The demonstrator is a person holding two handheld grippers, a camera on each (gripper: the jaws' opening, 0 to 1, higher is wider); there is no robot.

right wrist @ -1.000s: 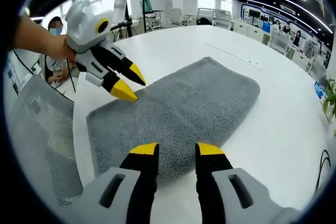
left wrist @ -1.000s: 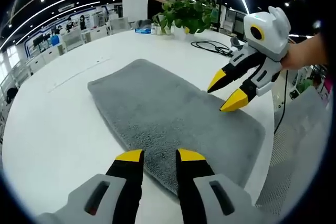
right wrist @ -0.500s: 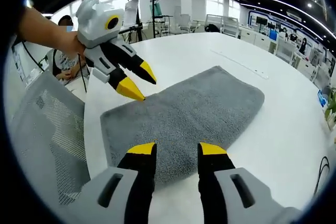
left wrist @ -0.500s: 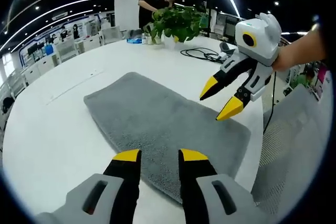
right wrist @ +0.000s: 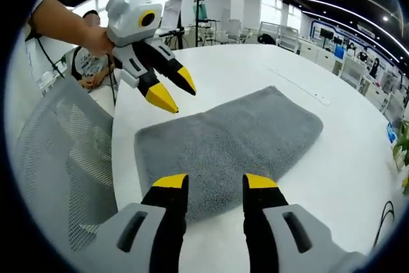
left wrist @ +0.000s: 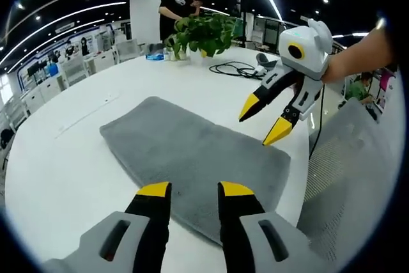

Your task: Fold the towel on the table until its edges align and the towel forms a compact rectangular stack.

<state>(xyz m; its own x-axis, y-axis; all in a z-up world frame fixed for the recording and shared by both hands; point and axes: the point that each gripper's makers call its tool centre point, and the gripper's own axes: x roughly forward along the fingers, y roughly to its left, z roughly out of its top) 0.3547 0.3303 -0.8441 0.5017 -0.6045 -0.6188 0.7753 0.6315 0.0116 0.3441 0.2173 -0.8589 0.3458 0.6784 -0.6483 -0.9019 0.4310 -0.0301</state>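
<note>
Grey towel (left wrist: 192, 164) lay flat on white counter (left wrist: 57, 171), between both tongs: left tongs (left wrist: 195, 190) and right tongs (right wrist: 214, 181) hovered wide at opposite corners, evidently poised for folding.

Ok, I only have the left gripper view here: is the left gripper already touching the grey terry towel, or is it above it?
Observer: In the right gripper view the left gripper hangs in the air with its jaws open. Its tips are just above one corner of the grey terry towel, apparently not touching.
Operator: And how is it held?
Observer: A bare hand grips its white body from behind, with the forearm reaching in over the grey mesh chair.
</note>
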